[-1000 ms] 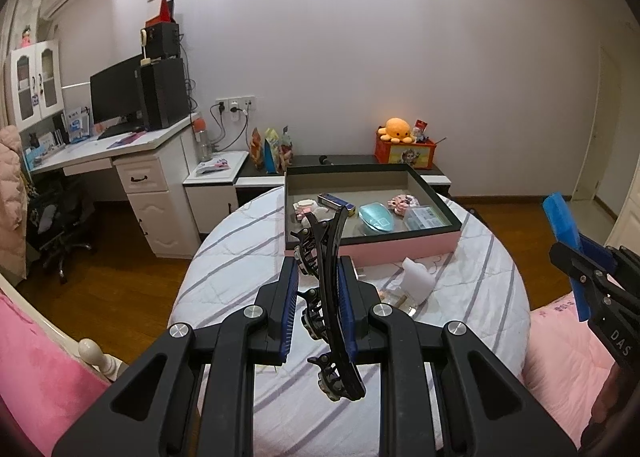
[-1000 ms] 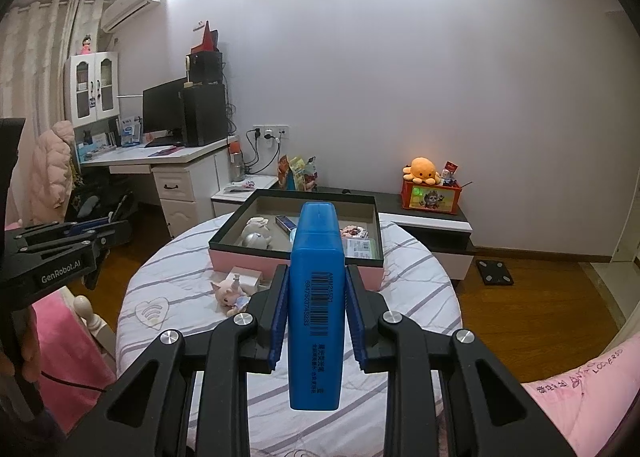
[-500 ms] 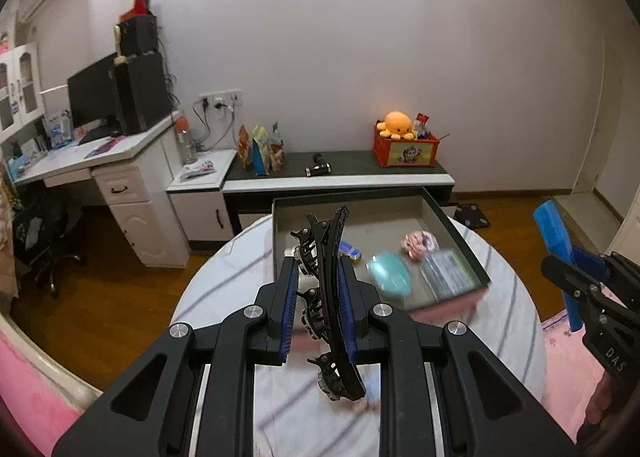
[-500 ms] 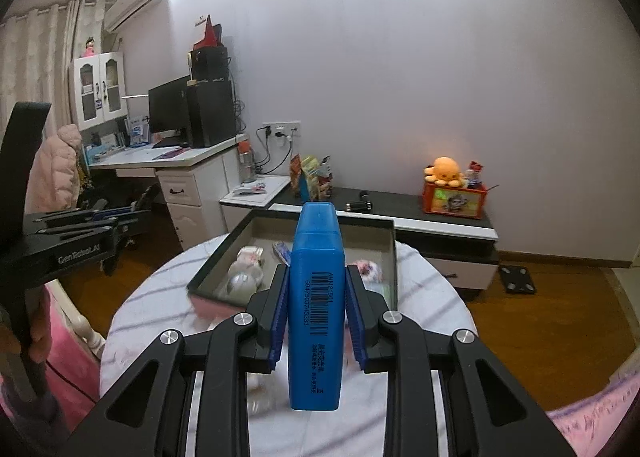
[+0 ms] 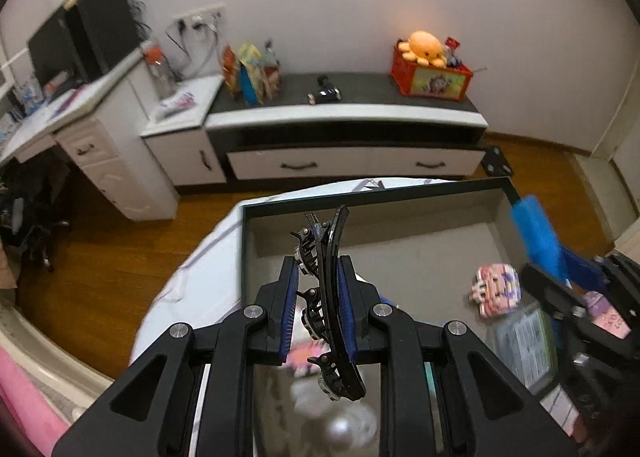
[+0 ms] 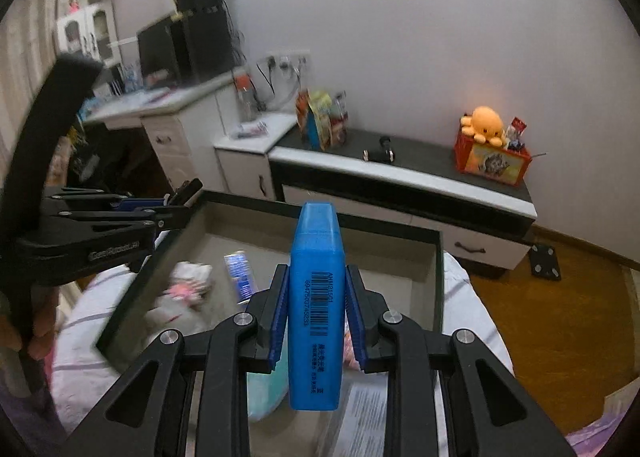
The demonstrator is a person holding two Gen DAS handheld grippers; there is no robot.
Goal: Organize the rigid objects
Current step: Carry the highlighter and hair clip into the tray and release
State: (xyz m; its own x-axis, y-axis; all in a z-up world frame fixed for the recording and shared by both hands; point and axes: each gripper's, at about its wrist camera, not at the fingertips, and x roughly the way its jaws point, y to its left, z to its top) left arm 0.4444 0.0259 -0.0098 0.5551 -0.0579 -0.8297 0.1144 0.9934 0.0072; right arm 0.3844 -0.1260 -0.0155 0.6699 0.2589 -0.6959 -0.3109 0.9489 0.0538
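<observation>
Two tools clenched, left tool [image 5: 318, 309] pinching hair clip [image 5: 330, 305], right tool [image 6: 316, 315] pinching blue box [image 6: 316, 305]

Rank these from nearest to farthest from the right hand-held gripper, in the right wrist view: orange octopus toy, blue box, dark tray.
1. blue box, clamped in the right hand-held gripper.
2. dark tray, just below and ahead.
3. orange octopus toy, far right on the cabinet by the wall.

My left gripper [image 5: 318, 299] clamps a glossy black plastic hair claw [image 5: 328, 297]; my right gripper [image 6: 316, 313] a matt blue plastic highlighter [image 6: 316, 297], paper barcode label. Matt grey tray [image 6: 400, 253], striped cloth table cover [image 5: 200, 289], glossy wood floor [image 5: 104, 269]
</observation>
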